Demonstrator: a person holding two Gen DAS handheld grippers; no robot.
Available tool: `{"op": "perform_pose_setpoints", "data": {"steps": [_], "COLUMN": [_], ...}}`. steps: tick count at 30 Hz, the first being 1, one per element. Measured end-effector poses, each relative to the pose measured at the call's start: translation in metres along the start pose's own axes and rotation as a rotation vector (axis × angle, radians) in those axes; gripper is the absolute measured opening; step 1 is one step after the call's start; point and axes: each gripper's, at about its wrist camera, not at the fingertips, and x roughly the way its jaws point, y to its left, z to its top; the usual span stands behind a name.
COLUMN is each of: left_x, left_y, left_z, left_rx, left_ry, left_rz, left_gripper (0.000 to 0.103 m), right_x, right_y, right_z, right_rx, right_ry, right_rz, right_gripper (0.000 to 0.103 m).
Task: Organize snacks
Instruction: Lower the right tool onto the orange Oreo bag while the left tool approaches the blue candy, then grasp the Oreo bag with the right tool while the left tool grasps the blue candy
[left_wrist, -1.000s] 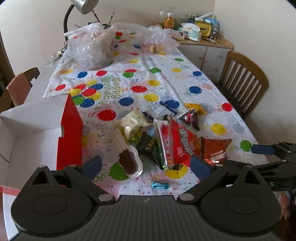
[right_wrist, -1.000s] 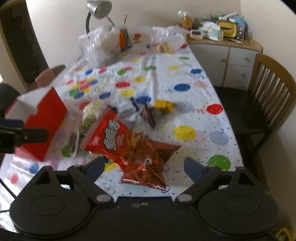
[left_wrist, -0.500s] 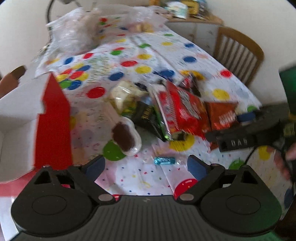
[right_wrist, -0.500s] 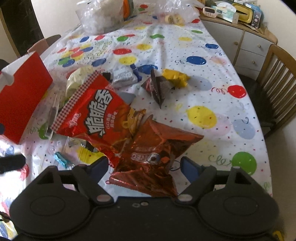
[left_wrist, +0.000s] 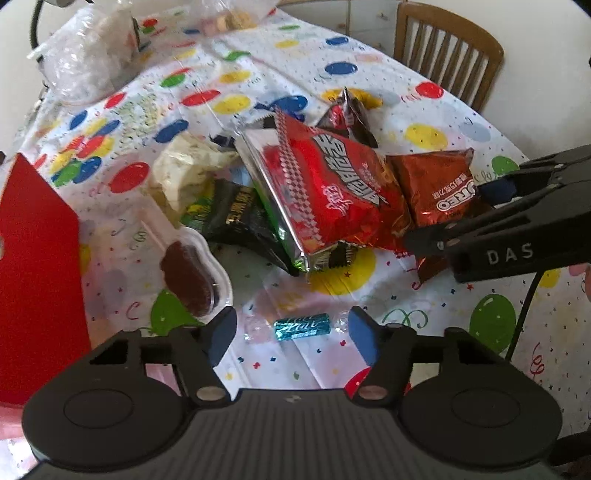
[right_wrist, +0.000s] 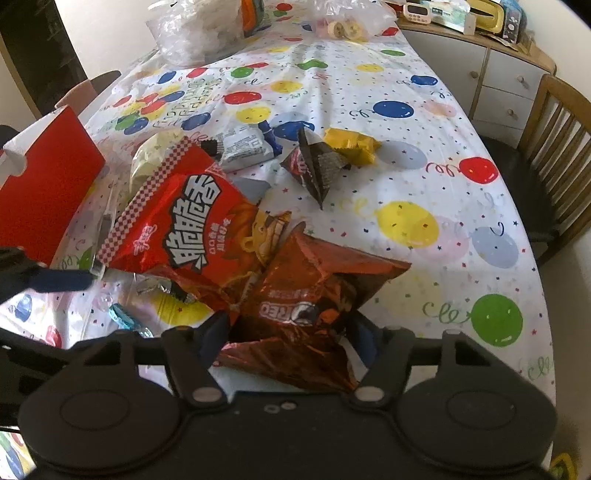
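Note:
A small teal candy (left_wrist: 301, 328) lies on the balloon-print tablecloth (left_wrist: 424, 110), between the fingers of my left gripper (left_wrist: 291, 334). Its jaws are closing and gaps remain on both sides. A brown-red Oreo bag (right_wrist: 314, 295) sits between the fingers of my right gripper (right_wrist: 291, 334), whose jaws are closing around its near end. A big red noodle-snack bag (right_wrist: 184, 218) overlaps it. The left wrist view shows the right gripper (left_wrist: 452, 214) straddling the Oreo bag (left_wrist: 439, 188). An open red box (left_wrist: 33, 258) stands at the left.
Loose snacks fill the middle: a chocolate treat in a clear tray (left_wrist: 192, 275), a black-green packet (left_wrist: 236, 218), a pale bag (left_wrist: 188, 166), a dark triangular packet (right_wrist: 314, 166), a yellow packet (right_wrist: 351, 144). Clear plastic bags (right_wrist: 199, 33) sit far back. A wooden chair (right_wrist: 554, 147) stands right.
Both grippers have sunk toward the table and their jaws have narrowed. The left one has come down over the teal candy, the right one over the Oreo bag.

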Motion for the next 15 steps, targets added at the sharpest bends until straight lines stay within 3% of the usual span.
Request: {"op": "perform_pose_setpoints", "data": {"steps": [8, 15], "left_x": [0.0074, 0.0062], "left_y": [-0.0031, 0.0035], "left_z": [0.0031, 0.0039], "left_rx": [0.013, -0.048], "left_ry": [0.033, 0.033], "left_rz": [-0.028, -0.06], "left_gripper": [0.063, 0.048], "right_x": [-0.0011, -0.0046], "right_y": [-0.0043, -0.0073], "right_z": [0.0023, 0.0014], "right_rx": [0.023, 0.04], "right_ry": [0.001, -0.012], "right_rz": [0.018, 0.025], "right_gripper": [0.055, 0.045]}}
